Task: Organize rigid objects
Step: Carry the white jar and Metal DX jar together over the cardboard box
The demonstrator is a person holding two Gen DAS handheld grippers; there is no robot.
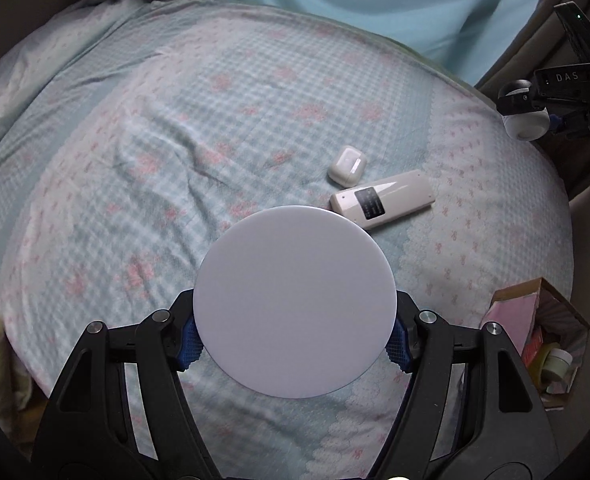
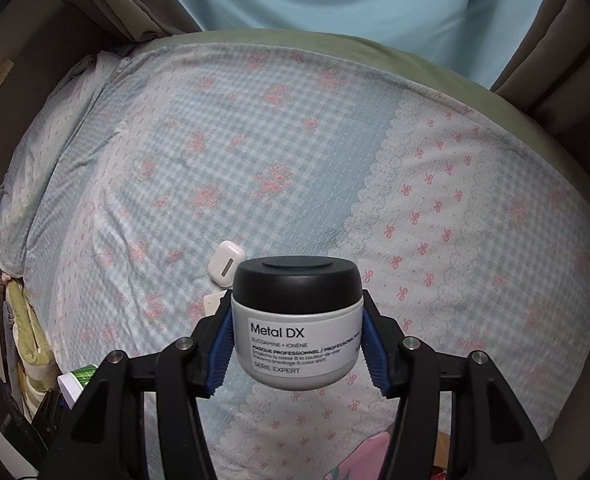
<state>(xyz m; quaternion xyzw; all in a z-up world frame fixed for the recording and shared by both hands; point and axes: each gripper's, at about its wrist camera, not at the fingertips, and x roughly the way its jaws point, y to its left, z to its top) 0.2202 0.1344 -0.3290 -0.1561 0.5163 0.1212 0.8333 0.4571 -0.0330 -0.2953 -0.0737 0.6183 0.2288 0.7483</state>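
My left gripper (image 1: 295, 344) is shut on a round white flat-topped container (image 1: 295, 300), its blue pads (image 1: 191, 344) pressing both sides, held above the bed. My right gripper (image 2: 299, 344) is shut on a grey jar with a black lid (image 2: 297, 320) labelled "Metal DX", also lifted off the bed. In the left wrist view that right gripper (image 1: 535, 114) and its jar (image 1: 523, 120) show at the far right edge. On the sheet lie a white earbud case (image 1: 347, 166) (image 2: 225, 266) and, beside it, a white remote (image 1: 383, 200), mostly hidden behind the jar in the right wrist view.
The bed carries a blue checked sheet with pink bows (image 1: 175, 140) (image 2: 415, 200). A cardboard box (image 1: 535, 308) with small jars and packets stands off the bed's near right corner. Curtains and a pale blue wall lie beyond; clutter sits left of the bed (image 2: 23, 340).
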